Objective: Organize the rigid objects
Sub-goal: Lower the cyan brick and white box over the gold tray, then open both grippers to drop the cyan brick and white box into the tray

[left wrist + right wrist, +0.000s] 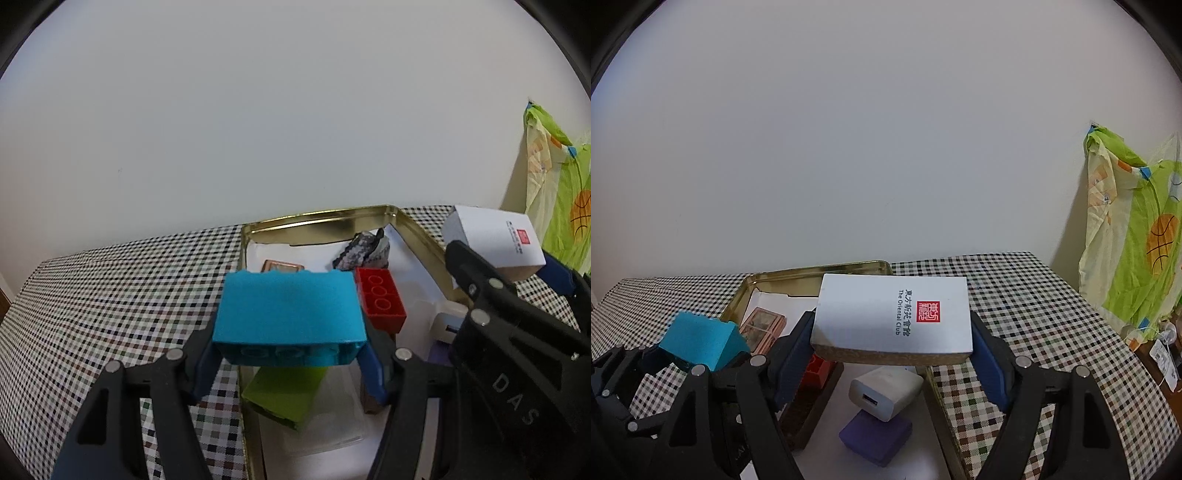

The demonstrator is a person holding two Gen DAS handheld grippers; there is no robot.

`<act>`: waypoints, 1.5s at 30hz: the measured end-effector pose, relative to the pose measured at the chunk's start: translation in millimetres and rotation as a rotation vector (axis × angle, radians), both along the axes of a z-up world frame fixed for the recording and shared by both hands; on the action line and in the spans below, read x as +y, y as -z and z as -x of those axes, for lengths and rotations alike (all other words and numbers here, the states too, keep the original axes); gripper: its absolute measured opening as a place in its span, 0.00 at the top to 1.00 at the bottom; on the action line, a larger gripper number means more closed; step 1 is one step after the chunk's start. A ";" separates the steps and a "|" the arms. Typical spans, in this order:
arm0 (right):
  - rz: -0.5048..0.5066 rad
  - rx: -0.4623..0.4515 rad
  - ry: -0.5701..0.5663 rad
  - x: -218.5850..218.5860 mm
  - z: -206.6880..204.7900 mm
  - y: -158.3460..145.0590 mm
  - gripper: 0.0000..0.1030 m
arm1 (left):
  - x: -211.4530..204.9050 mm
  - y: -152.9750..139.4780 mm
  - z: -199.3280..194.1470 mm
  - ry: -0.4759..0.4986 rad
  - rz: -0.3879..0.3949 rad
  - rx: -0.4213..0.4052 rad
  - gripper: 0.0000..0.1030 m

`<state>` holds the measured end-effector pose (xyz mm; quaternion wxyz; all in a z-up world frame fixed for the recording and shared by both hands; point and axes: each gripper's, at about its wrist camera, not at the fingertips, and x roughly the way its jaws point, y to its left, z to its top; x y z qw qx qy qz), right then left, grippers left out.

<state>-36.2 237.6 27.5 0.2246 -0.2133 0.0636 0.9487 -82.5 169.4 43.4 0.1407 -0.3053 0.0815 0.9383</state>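
overhead, a plain white wall [849,147] backs the checkered tablecloth [1015,306].

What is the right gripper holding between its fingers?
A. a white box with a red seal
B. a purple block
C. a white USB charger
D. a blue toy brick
A: in the right wrist view the right gripper has its fingers pressed on both ends of the white box, above the gold tin.
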 end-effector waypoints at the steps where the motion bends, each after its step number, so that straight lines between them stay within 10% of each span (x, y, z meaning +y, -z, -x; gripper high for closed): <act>1: 0.003 -0.004 -0.001 0.5 0.6 0.0 0.22 | 0.1 0.3 0.8 0.002 0.000 -0.006 0.38; 39: 0.079 -0.079 -0.091 1.4 18.2 8.4 0.21 | 4.9 11.2 9.0 0.029 0.072 -0.046 0.37; 45: 0.145 -0.052 -0.175 4.5 14.2 8.9 0.13 | 7.0 8.7 2.7 0.035 0.097 -0.040 0.02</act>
